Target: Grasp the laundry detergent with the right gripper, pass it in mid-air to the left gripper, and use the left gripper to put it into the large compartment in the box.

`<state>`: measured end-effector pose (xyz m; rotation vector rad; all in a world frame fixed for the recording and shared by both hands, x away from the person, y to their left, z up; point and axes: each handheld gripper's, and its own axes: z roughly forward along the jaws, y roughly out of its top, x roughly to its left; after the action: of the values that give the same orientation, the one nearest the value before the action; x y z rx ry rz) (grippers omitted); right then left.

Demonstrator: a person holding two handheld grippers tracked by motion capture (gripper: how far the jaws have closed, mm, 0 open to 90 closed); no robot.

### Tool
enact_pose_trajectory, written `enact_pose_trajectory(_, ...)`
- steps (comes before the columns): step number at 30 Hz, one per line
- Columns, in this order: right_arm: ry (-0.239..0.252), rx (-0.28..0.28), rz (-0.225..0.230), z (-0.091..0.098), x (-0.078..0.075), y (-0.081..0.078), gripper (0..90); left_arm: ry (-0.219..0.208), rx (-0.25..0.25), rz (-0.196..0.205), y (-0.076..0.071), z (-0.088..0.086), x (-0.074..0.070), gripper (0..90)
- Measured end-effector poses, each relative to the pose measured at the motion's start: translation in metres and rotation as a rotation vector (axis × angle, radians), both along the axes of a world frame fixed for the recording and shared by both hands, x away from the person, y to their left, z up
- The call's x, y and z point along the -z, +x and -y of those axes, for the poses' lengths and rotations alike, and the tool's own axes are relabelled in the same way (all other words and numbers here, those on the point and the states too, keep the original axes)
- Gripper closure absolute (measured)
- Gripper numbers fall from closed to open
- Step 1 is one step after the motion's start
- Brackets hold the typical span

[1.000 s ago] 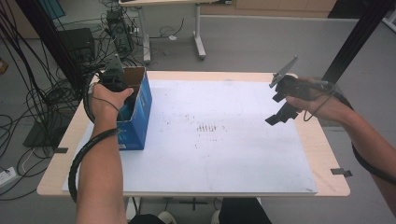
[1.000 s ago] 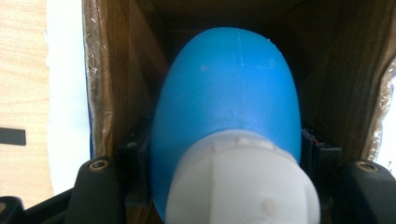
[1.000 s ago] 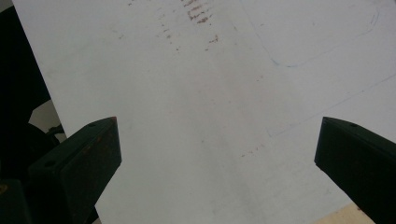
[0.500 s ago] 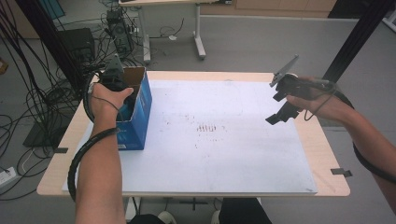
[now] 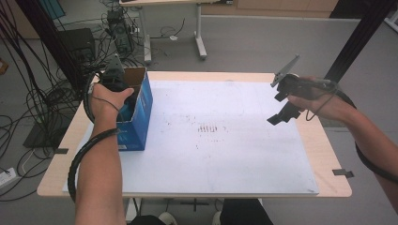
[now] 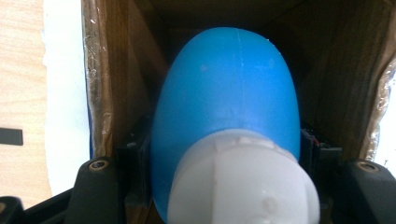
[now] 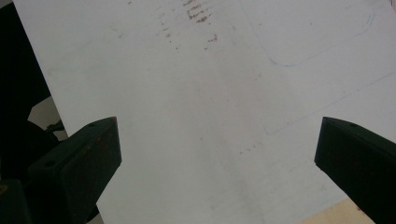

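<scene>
A blue cardboard box stands open-topped at the table's left side. My left gripper reaches down into it, under the person's left hand. In the left gripper view its jaws are shut on a rounded blue bottle with a white cap that faces the camera, inside the box's brown walls. My right gripper hangs above the table's right side, tilted down. Its jaws stand wide open over the white sheet with nothing between them.
A white sheet with dark smudges at its middle covers most of the wooden table. Black tape marks lie near the table's edges. Cables and equipment sit on the floor beyond the left side.
</scene>
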<state>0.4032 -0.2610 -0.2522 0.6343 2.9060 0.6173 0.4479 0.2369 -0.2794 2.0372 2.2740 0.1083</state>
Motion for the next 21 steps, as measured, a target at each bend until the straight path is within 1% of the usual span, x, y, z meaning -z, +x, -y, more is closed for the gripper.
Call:
enact_pose_trajectory(6, -0.007, -0.002, 0.003, -0.0004, -0.0004, -0.0002, 0.4, -0.004, 0.000, 0.001, -0.0004, -0.0011, -0.0001, 36.2)
enact_pose_trajectory(21, -0.006, 0.001, 0.003, 0.0003, -0.0004, 0.0002, 0.4, -0.006, -0.001, 0.001, -0.0003, -0.0019, -0.0002, 36.1)
